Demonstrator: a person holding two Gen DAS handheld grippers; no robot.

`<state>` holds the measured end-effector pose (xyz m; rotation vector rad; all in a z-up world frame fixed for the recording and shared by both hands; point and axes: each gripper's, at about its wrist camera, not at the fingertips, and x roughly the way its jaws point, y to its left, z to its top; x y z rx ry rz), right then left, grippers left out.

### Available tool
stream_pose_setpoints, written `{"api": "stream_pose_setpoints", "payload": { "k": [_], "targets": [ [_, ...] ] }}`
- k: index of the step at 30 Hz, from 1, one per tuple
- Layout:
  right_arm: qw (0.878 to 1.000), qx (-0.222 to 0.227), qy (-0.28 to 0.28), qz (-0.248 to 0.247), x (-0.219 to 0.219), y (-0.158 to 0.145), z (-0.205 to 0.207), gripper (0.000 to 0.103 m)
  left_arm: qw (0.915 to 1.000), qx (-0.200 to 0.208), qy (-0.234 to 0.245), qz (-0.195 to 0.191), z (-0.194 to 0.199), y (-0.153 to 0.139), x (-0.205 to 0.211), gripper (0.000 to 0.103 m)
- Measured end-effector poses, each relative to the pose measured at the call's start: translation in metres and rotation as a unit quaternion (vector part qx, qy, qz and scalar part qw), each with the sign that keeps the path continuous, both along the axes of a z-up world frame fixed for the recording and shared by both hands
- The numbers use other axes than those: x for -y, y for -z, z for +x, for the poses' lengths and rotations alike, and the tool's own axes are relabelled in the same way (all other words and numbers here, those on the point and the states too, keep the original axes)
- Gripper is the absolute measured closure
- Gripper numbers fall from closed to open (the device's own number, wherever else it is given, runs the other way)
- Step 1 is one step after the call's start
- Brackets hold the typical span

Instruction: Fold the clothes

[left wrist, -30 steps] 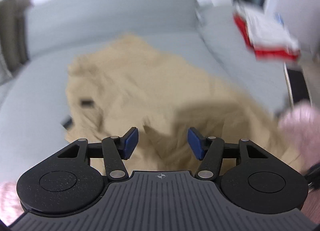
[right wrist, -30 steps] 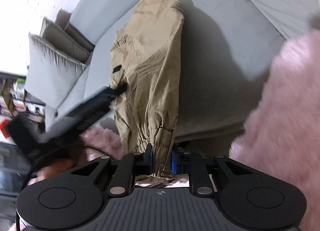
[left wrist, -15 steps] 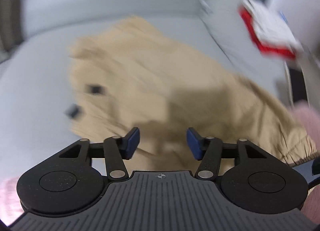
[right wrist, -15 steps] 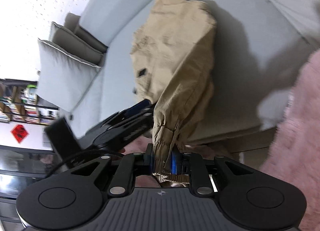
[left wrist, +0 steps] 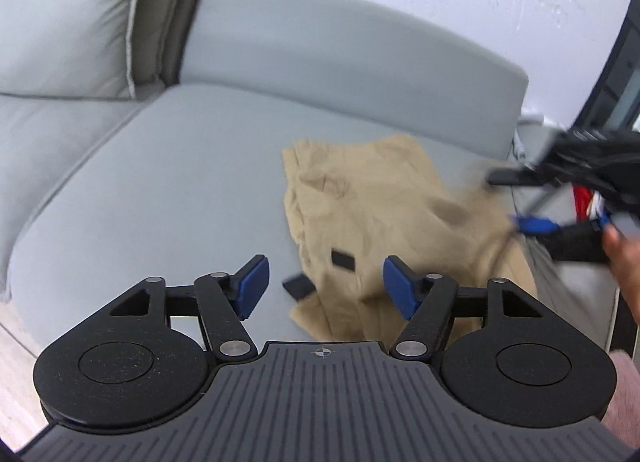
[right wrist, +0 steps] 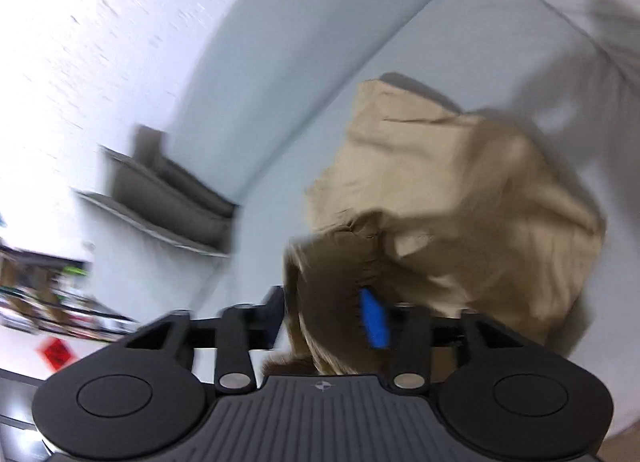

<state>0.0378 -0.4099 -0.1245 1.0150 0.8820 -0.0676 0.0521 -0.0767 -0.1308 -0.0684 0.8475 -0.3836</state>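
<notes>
Left tongs (left wrist: 324, 288) at lower centre, spreading wide, nothing between them. Right tongs (right wrist: 330, 316) are opening, tan trousers' (right wrist: 460, 201) cuff loose between them. Beyond, trousers lie crumpled on the grey sofa (left wrist: 160, 181), centre-right.

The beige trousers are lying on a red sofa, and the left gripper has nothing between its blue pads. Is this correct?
Not quite: the sofa is grey, not red, as the left wrist view shows. The rest stands: the beige trousers lie on it, and the left gripper, its jaws opening, has nothing between its blue pads.
</notes>
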Motion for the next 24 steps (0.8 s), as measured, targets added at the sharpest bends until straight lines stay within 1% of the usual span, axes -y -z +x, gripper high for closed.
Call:
{"api": "stream_pose_setpoints", "payload": {
  "k": [1,2,3,4,5,6,9,10,11,13,14,15,16,17,18,19,21,23,24],
  "targets": [
    [1.000,0.013,-0.005,-0.002,0.001,-0.004,-0.003,0.054,1.0000,-0.001,0.004,0.002,-0.002,0.002,-0.001,0.025],
    [0.999,0.045,-0.027,-0.015,0.004,-0.013,-0.012,0.053,0.9999,-0.002,0.013,0.005,-0.005,0.006,0.001,0.023],
    [0.997,0.057,-0.039,-0.039,0.006,-0.019,-0.019,0.053,0.9998,-0.004,0.020,0.007,-0.007,0.010,0.004,0.023],
    [0.993,0.064,-0.052,-0.080,0.010,-0.025,-0.028,0.053,0.9997,-0.006,0.023,0.009,-0.007,0.015,0.007,0.023],
    [0.992,0.065,-0.057,-0.094,0.011,-0.026,-0.032,0.054,0.9996,-0.009,0.024,0.011,-0.006,0.020,0.012,0.023],
    [0.985,0.063,-0.074,-0.145,0.014,-0.028,-0.039,0.054,0.9995,-0.013,0.025,0.014,-0.004,0.025,0.017,0.023],
    [0.965,0.054,-0.109,-0.231,0.021,-0.022,-0.051,0.055,0.9996,-0.017,0.014,0.019,0.004,0.037,0.029,0.023],
    [0.951,0.050,-0.147,-0.268,0.022,-0.013,-0.053,0.057,0.9996,-0.017,0.011,0.018,0.004,0.039,0.032,0.023],
    [0.949,0.047,-0.153,-0.272,0.023,-0.011,-0.051,0.057,0.9997,-0.019,0.005,0.016,0.008,0.041,0.035,0.024],
    [0.930,0.029,-0.204,-0.305,0.020,0.010,-0.041,0.057,0.9997,-0.024,-0.002,0.009,0.016,0.045,0.037,0.029],
    [0.928,0.028,-0.209,-0.307,0.017,0.014,-0.035,0.057,0.9996,-0.028,-0.007,0.001,0.020,0.047,0.039,0.031],
    [0.921,0.026,-0.231,-0.313,0.012,0.025,-0.023,0.057,0.9994,-0.032,-0.009,-0.006,0.023,0.050,0.040,0.037],
    [0.919,0.026,-0.242,-0.312,0.008,0.031,-0.014,0.057,0.9993,-0.035,-0.008,-0.010,0.025,0.052,0.040,0.047],
    [0.918,0.026,-0.245,-0.311,0.008,0.033,-0.013,0.058,0.9990,-0.042,-0.008,-0.010,0.028,0.057,0.041,0.050],
    [0.918,0.024,-0.257,-0.302,0.004,0.043,0.003,0.057,0.9984,-0.055,-0.012,-0.003,0.032,0.066,0.042,0.055],
    [0.918,0.023,-0.257,-0.301,0.002,0.045,0.008,0.056,0.9978,-0.064,-0.015,0.003,0.034,0.071,0.042,0.058],
    [0.915,0.023,-0.274,-0.296,-0.008,0.054,0.026,0.052,0.9950,-0.097,-0.016,0.021,0.041,0.091,0.043,0.058],
    [0.902,0.023,-0.306,-0.303,-0.021,0.062,0.041,0.050,0.9935,-0.112,-0.021,0.012,0.046,0.098,0.040,0.057],
    [0.891,0.026,-0.325,-0.316,-0.028,0.065,0.046,0.050,0.9932,-0.114,-0.023,0.009,0.047,0.099,0.040,0.056]
  ]
}}
